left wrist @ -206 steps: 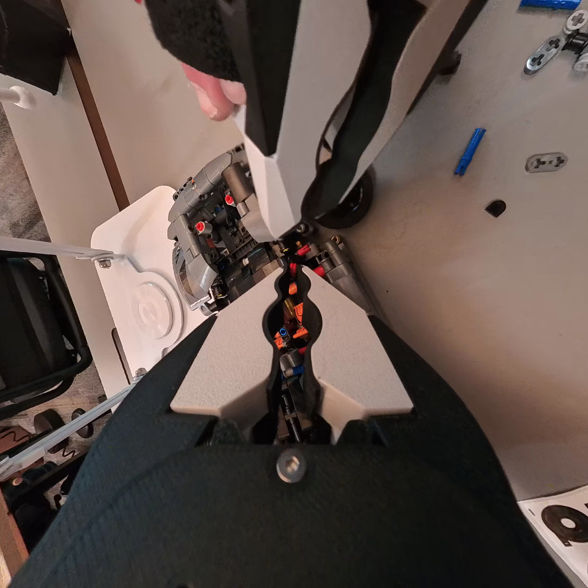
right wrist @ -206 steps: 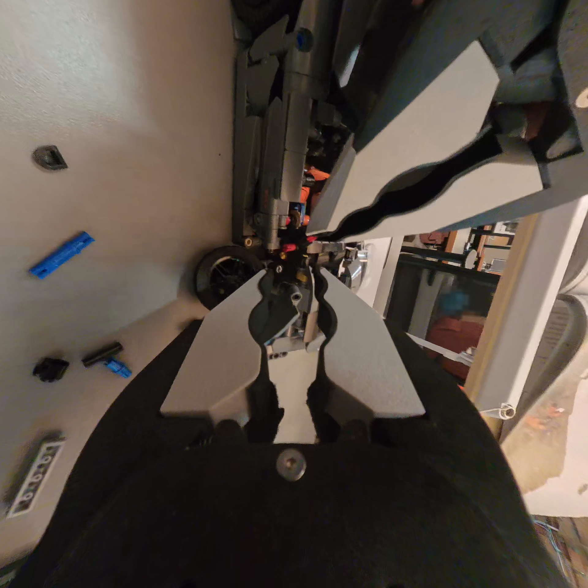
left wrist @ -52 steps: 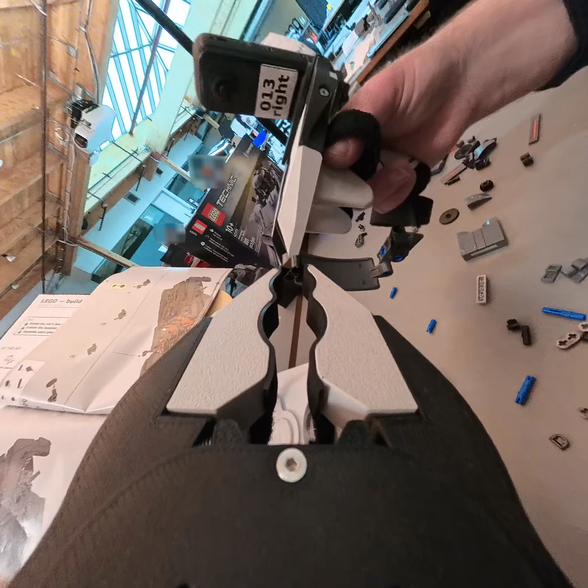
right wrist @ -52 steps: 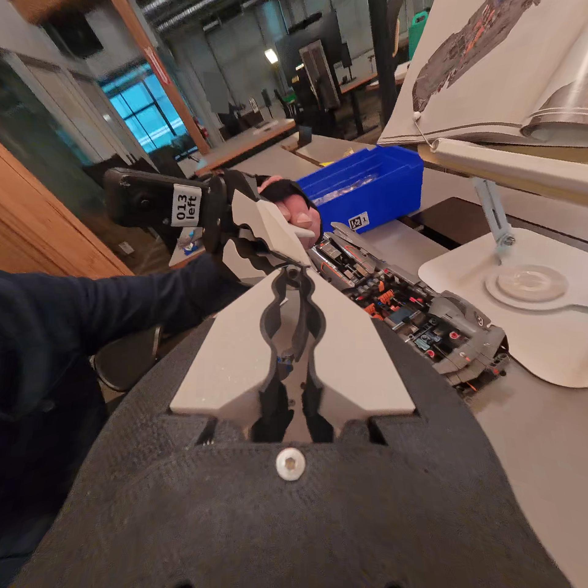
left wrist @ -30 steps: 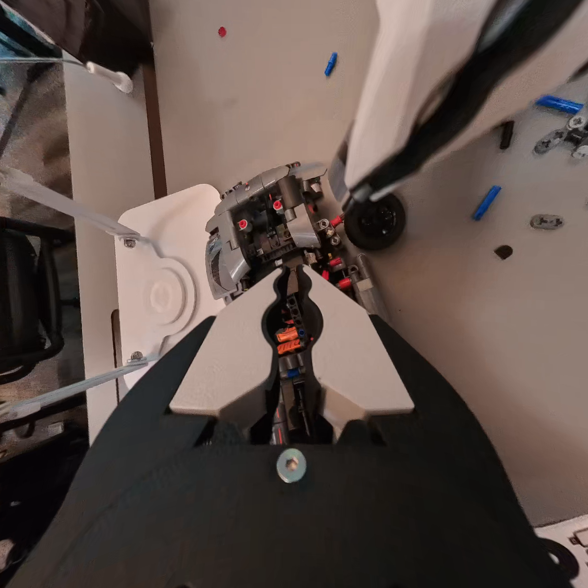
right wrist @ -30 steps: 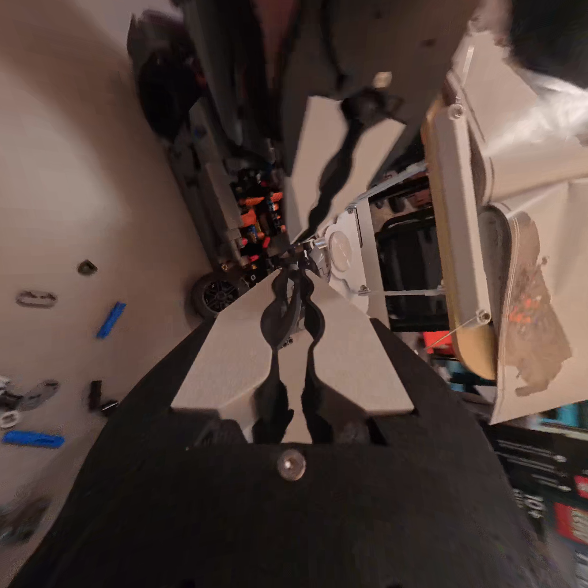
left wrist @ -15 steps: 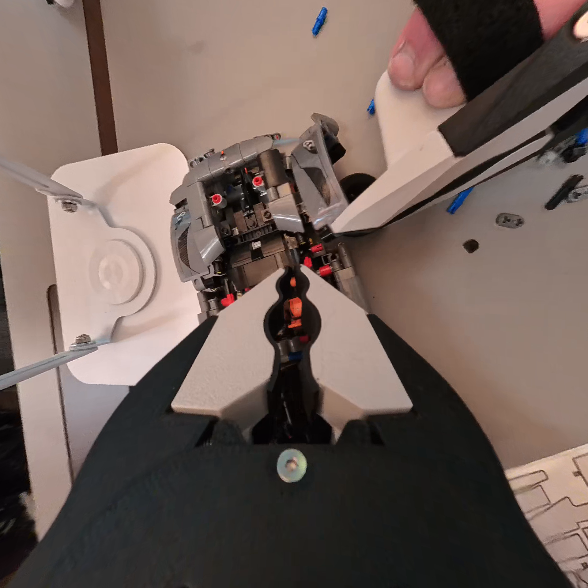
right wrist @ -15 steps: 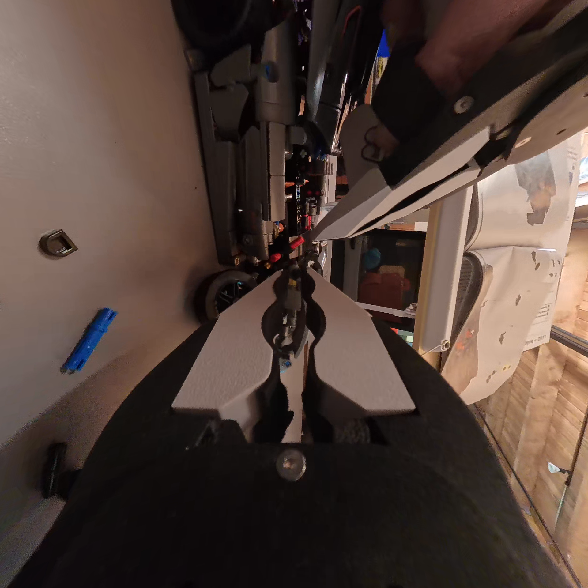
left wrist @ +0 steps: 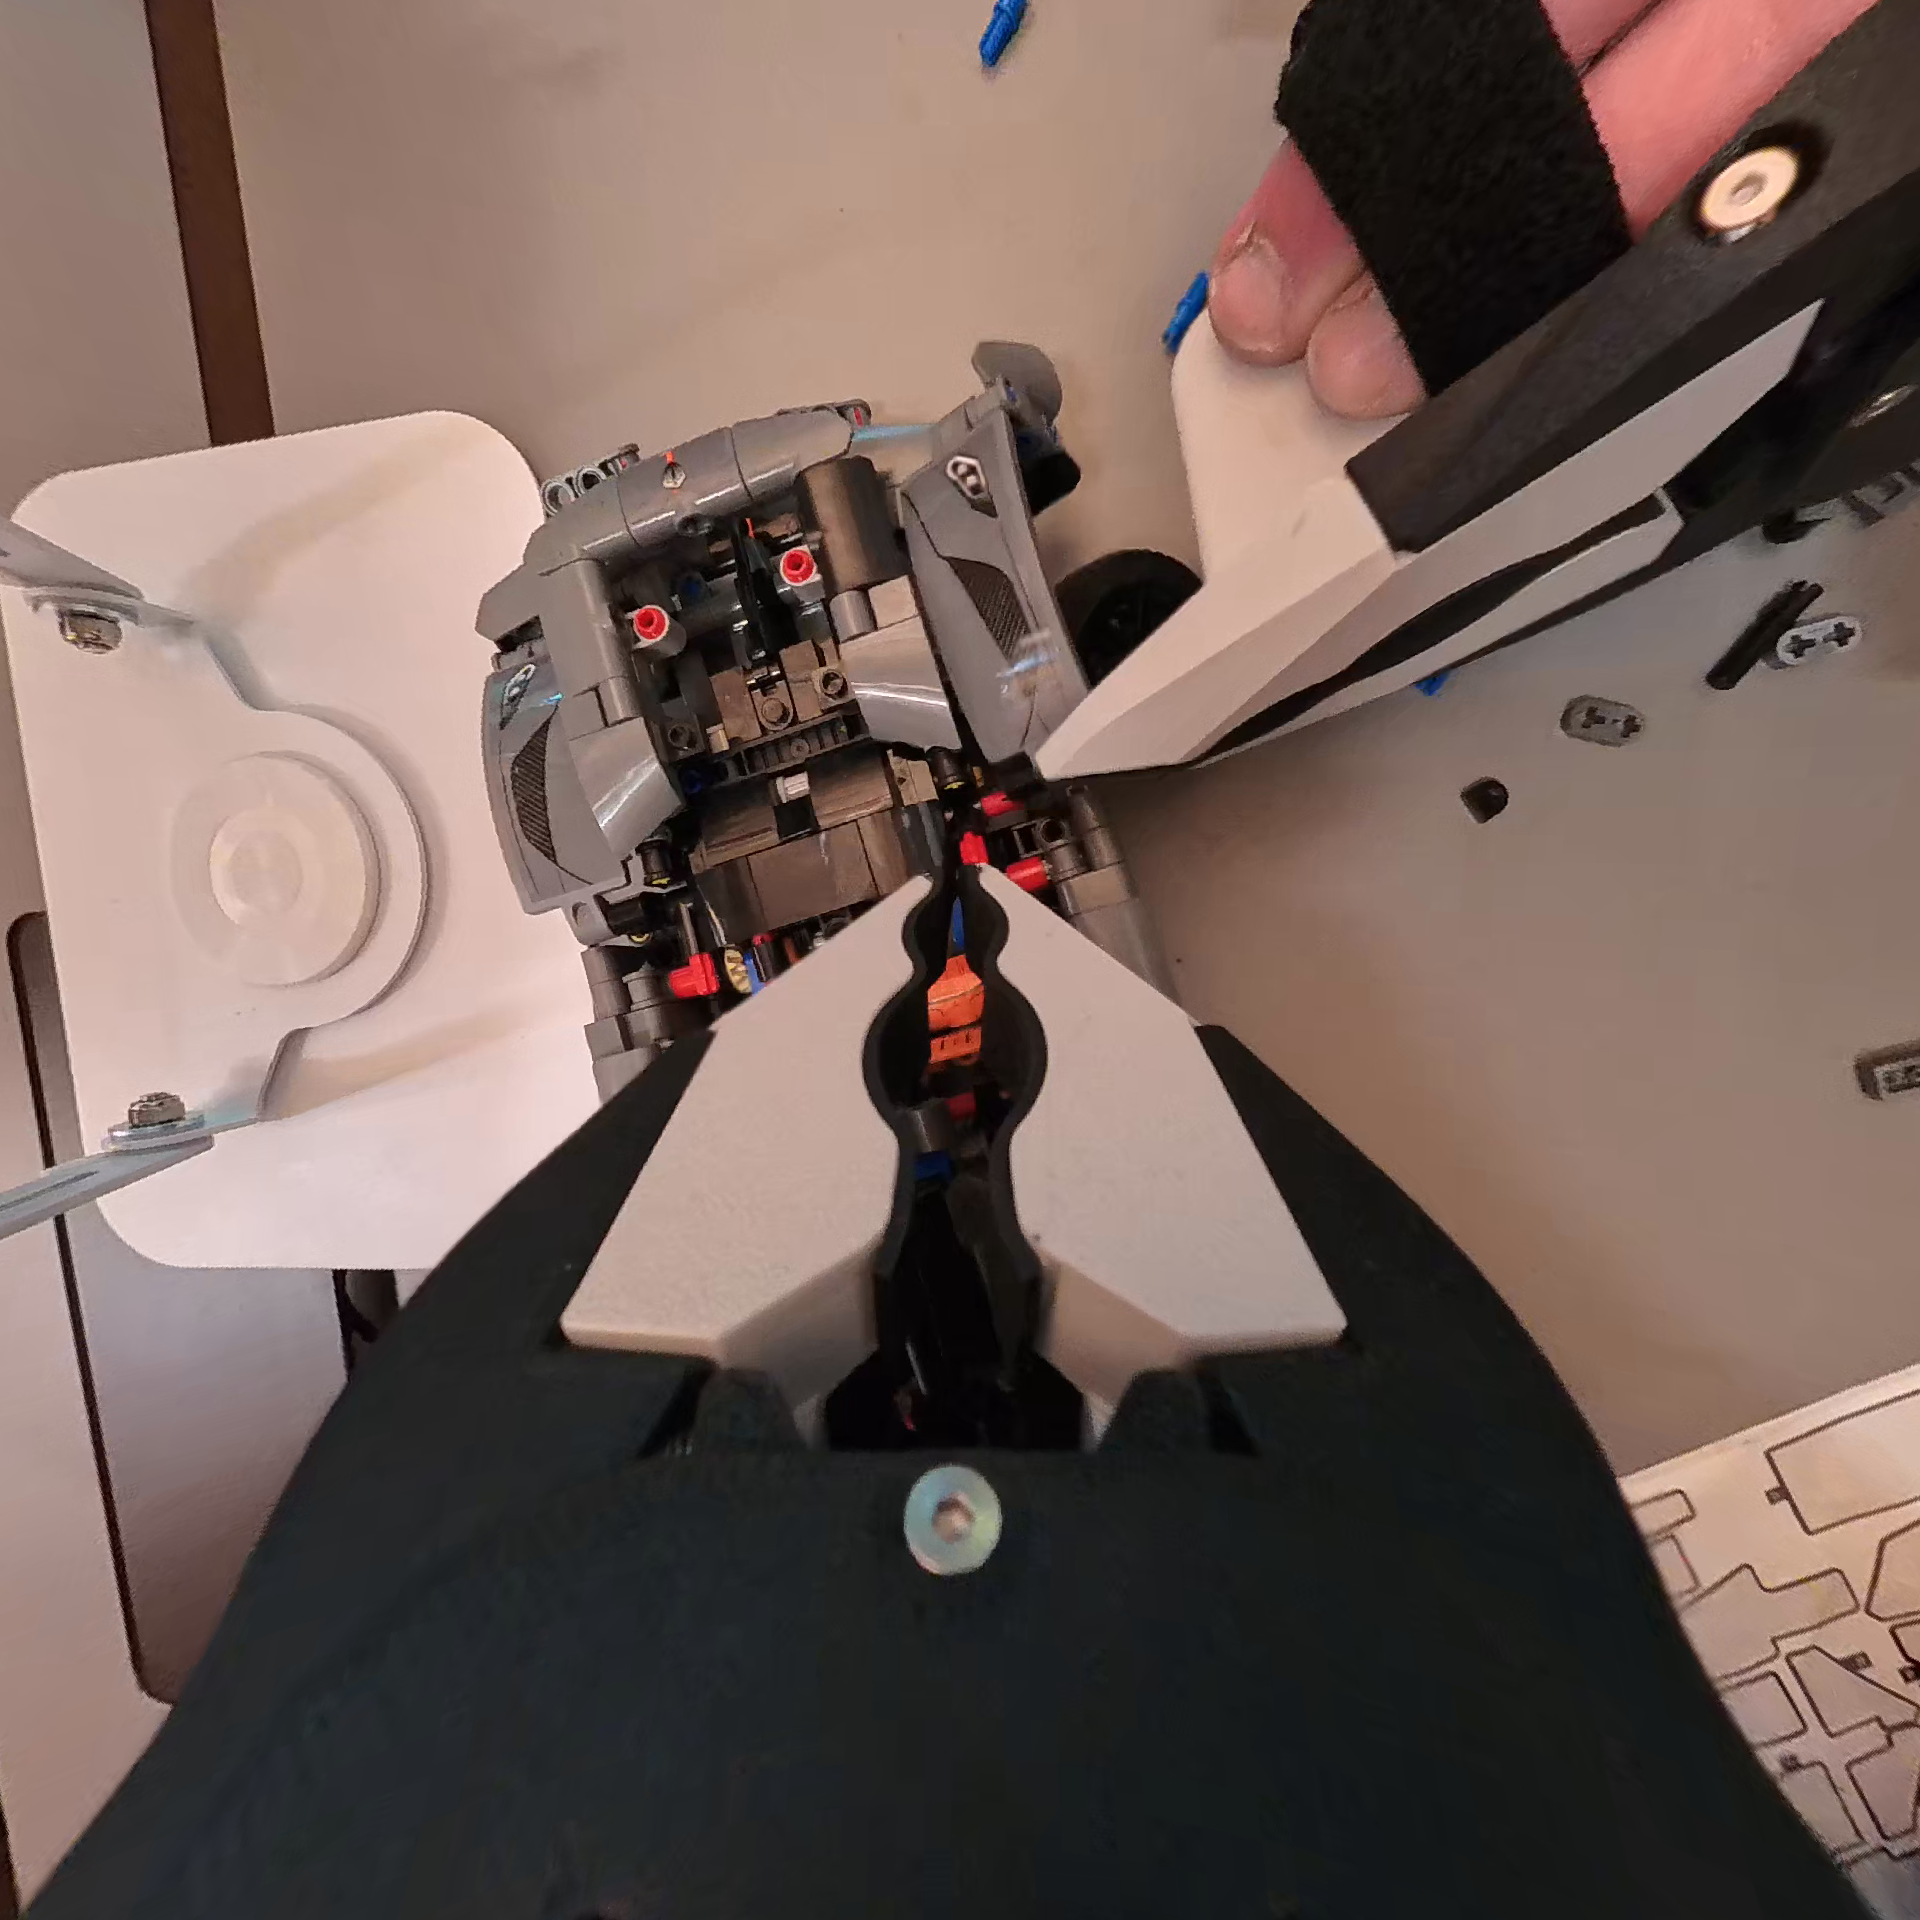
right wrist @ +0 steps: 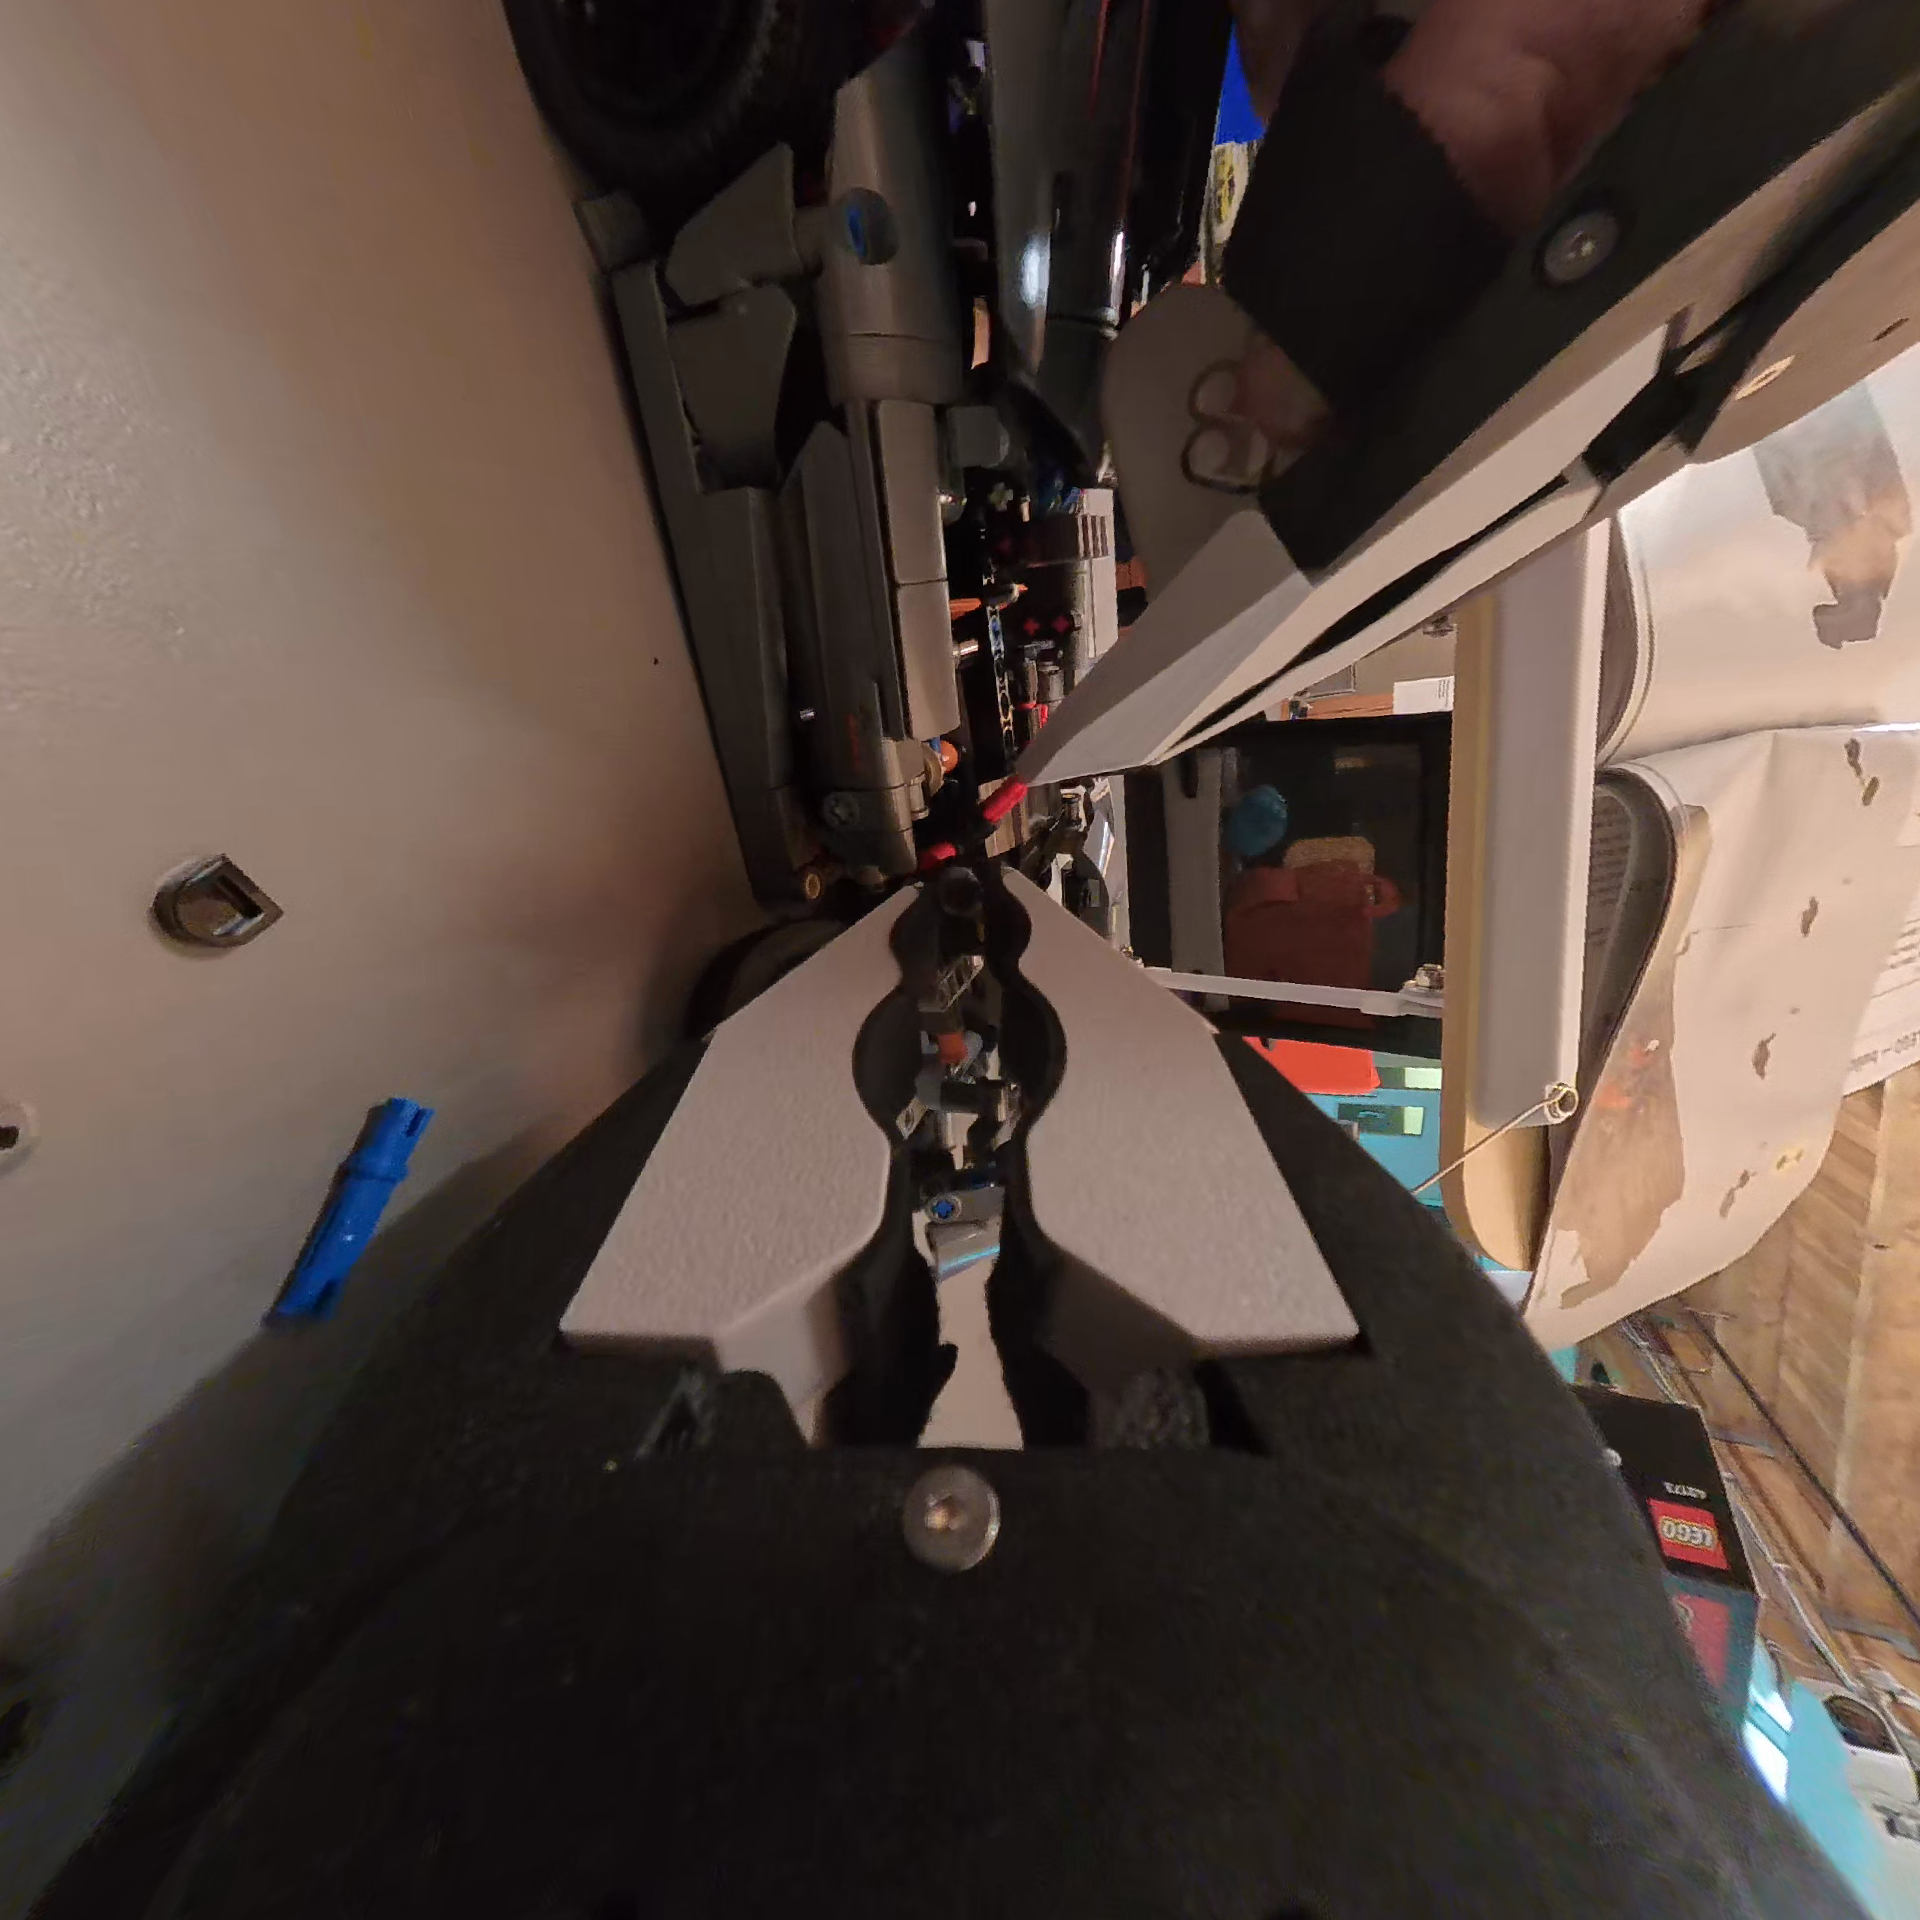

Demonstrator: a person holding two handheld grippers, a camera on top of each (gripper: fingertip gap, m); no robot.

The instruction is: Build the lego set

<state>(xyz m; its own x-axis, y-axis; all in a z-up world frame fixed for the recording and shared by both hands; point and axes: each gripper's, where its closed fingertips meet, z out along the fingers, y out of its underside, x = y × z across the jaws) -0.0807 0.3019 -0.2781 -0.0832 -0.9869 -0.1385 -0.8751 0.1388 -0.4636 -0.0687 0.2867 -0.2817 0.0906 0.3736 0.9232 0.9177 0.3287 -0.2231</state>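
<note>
The grey lego car (left wrist: 727, 665) lies on the beige table, nose toward the white stand base, and shows side-on in the right wrist view (right wrist: 862, 582). My left gripper (left wrist: 956, 883) is above its middle, shut on a thin black piece with red pins (left wrist: 966, 847) at the car's right side. My right gripper (right wrist: 961, 888) is shut on the same thin black piece (right wrist: 971, 831). In the left wrist view it comes in from the upper right (left wrist: 1039, 771). The left gripper (right wrist: 1023, 779) reaches down from the upper right in the right wrist view. The two sets of tips almost meet.
A white stand base (left wrist: 260, 831) sits left of the car, a black wheel (left wrist: 1127, 613) to its right. Loose parts lie about: a blue pin (right wrist: 353, 1205), a grey piece (right wrist: 213, 902), a black axle (left wrist: 1756, 644). A printed sheet (left wrist: 1818, 1538) lies at the lower right; a booklet hangs on the stand (right wrist: 1714, 935). The grippers are tip to tip, or close to it. The black axle (left wrist: 1756, 644) is about equally far from each gripper, around 15 cm.
Both grippers came down from a raised meeting in the air to the car. In the last half second the right gripper's tip has slid closer to the red pins; the left barely moved.
</note>
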